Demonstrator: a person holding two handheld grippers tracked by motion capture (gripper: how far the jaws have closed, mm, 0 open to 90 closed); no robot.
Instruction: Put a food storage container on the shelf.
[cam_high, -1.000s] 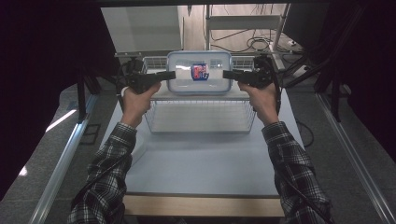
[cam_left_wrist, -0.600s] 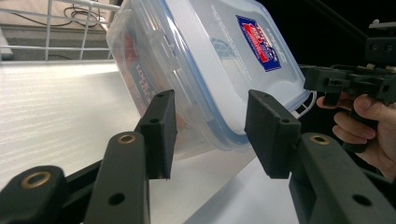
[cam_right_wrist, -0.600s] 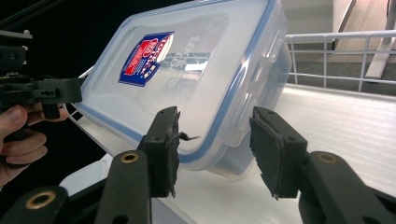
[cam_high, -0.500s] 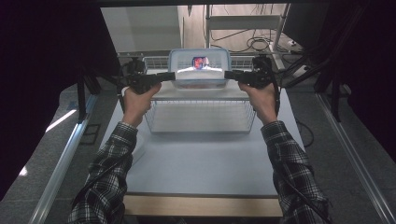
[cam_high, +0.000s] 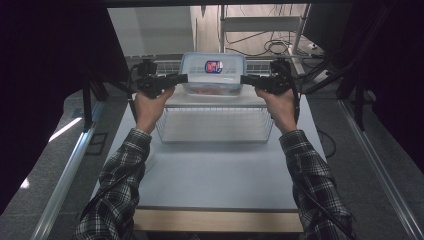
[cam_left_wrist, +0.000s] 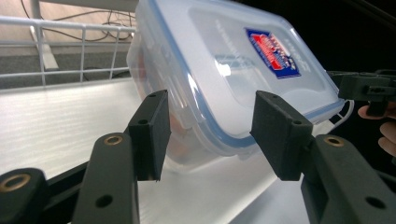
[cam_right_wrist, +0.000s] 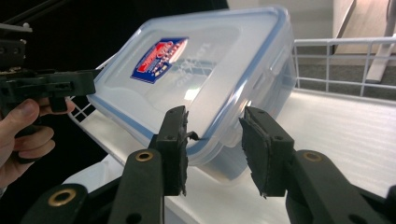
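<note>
A clear plastic food container with a blue-sealed lid and a red and blue label is held tilted over the white top plate of a wire rack. My left gripper holds its left end and my right gripper its right end. In the left gripper view the container end sits between the pads of the left gripper, whose jaws have just been opening slightly. In the right gripper view the right gripper has just been closing on the container corner, and its pads touch it.
The white wire rack stands on the pale table, with a wire rail along its back edge. Metal rails run along both table sides. Cables lie on the floor behind. Dark screens flank the space.
The container has tipped back, its lid facing the camera less, and it sits a little farther back over the rack top. Both hands stay in place.
</note>
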